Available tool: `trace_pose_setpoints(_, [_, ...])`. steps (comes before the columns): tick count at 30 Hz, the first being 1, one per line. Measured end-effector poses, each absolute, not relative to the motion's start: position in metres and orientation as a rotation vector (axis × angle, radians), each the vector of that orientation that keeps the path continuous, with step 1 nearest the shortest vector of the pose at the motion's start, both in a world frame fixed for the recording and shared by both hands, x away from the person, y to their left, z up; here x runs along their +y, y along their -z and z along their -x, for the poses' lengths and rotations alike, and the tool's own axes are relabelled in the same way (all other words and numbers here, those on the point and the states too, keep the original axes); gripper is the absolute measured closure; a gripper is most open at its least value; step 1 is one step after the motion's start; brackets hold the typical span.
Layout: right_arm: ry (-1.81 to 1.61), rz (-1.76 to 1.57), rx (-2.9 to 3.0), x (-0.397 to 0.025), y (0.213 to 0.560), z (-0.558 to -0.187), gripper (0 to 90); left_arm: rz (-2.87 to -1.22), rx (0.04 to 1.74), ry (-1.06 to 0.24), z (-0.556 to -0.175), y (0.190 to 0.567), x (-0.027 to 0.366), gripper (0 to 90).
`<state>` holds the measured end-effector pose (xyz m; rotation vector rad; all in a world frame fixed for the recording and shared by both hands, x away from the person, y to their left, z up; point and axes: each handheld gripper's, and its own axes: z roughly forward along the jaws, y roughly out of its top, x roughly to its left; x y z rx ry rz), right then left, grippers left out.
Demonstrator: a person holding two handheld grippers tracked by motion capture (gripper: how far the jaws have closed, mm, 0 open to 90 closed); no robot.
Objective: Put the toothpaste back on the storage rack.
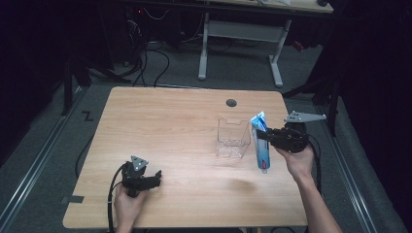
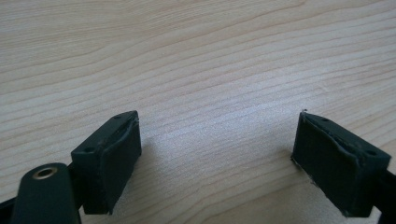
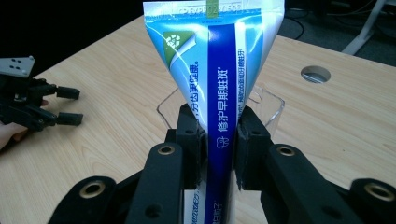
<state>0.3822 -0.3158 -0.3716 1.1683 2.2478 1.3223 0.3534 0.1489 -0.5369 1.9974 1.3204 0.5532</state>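
right gripper view: right gripper [image 3: 219, 135] clamps toothpaste tube [image 3: 219, 79] (label "修护早期蛀斑"); left gripper [image 2: 217, 154] jaws spread, nothing between.

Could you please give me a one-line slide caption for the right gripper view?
Right gripper clamps an upright toothpaste tube in front of a clear plastic box on the wooden table.

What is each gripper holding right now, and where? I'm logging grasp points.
The right gripper clamps the toothpaste tube across its middle, crimped end up. The left gripper is open, holding nothing.
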Motion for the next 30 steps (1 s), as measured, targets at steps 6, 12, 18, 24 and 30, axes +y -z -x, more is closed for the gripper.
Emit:
trace_pose_setpoints(6, [-1.34, -1.145, 2.243, -0.308, 0.368, -0.383, 74.8, -1.998, 1.32, -0.553, -0.353, 0.537, 0.149, 15.6])
trace_pose_setpoints(12, [-1.372, -1.123, 2.232, -0.304, 0.362, -0.384, 74.8, -1.998, 1.32, -0.553, -0.353, 0.537, 0.149, 15.6])
trace_pose_setpoints(18, [-1.382, -1.117, 2.241, -0.3, 0.358, -0.387, 74.8, -1.998, 1.32, -0.553, -0.353, 0.537, 0.149, 15.6])
trace_pose_setpoints(24, [-1.39, -1.108, 2.244, -0.296, 0.355, -0.39, 74.8, -1.996, 1.32, -0.554, -0.353, 0.537, 0.149, 15.6])
trace_pose_setpoints(30, [-1.394, -1.091, 2.243, -0.29, 0.35, -0.393, 74.8, -1.996, 1.32, -0.553, -0.354, 0.537, 0.149, 15.6])
